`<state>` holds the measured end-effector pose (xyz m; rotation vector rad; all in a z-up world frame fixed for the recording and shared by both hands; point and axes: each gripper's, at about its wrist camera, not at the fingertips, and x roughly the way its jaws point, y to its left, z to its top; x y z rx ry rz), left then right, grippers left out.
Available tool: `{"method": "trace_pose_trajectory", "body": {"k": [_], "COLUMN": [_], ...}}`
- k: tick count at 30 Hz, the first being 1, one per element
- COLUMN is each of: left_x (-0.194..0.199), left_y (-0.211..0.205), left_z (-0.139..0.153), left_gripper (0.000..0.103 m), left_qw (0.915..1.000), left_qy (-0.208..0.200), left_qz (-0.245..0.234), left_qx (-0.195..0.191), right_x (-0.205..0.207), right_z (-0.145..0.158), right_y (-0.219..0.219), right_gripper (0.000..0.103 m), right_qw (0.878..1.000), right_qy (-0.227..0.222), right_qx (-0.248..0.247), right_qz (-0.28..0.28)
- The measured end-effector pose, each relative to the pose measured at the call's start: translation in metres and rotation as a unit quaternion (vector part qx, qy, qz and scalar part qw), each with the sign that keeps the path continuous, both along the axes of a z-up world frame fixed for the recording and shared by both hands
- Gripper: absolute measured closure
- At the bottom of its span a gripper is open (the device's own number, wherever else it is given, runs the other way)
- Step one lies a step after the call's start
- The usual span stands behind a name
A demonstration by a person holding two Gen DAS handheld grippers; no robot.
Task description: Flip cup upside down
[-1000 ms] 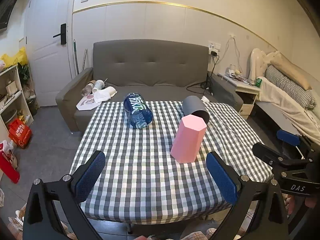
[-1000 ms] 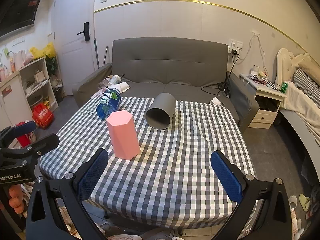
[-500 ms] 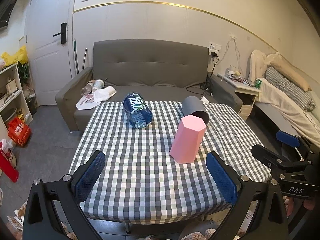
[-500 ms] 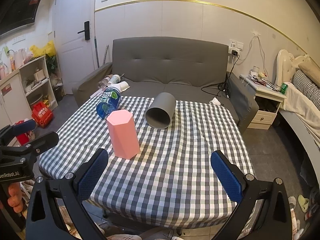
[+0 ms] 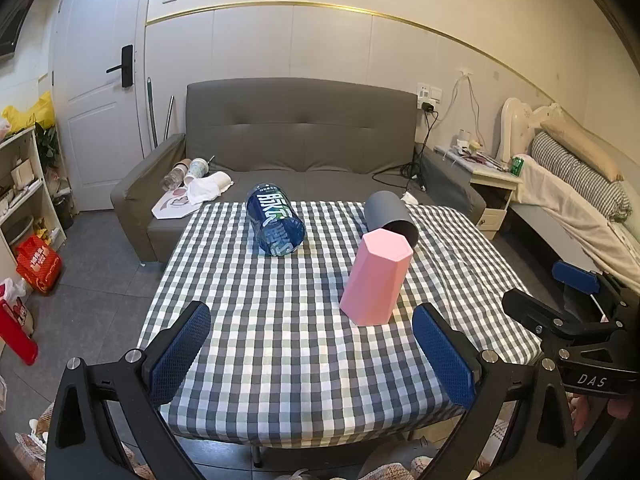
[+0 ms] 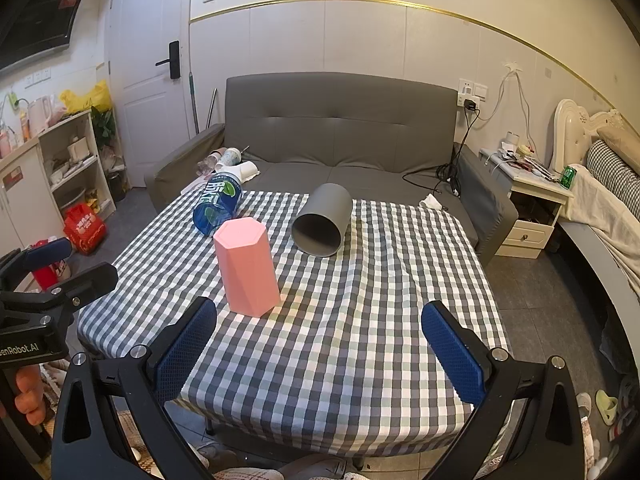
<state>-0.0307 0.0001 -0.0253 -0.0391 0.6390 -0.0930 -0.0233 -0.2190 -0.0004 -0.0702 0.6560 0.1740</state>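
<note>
Already the pink cup [image 6: 247, 267] stands closed-end-up ahead of the right tool [image 6: 319, 354]; grey cup [image 6: 322, 220] lies sideways beyond; both tools gape, holding nothing.

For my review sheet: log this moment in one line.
pink cup: upside down | grey cup: on side | left tool: open, empty | right tool: open, empty

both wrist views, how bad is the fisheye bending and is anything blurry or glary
Left wrist view: the gold wall trim bows into an arc, corners go black, the pink cup is sharp. Right wrist view: same curved trim and dark corners, the grey cup is crisp, light is soft, no glare.
</note>
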Motion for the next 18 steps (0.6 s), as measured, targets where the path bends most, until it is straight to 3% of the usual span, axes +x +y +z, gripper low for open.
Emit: {"method": "trace_pose_trajectory", "body": {"k": [18], "left_x": [-0.0022], "left_y": [-0.0033], "left_z": [-0.0018], "left_gripper": [0.0], "left_qw": [1.0], "left_qy": [-0.002], "left_qz": [0.001], "left_qx": [0.006], "right_x": [-0.0001], "right_z": [-0.0013], "right_y": [-0.0002], "right_gripper": [0.0], "right_qw": [1.0], "right_qy": [0.001], "right_qx": [-0.001], "right_qz": [0.001]}}
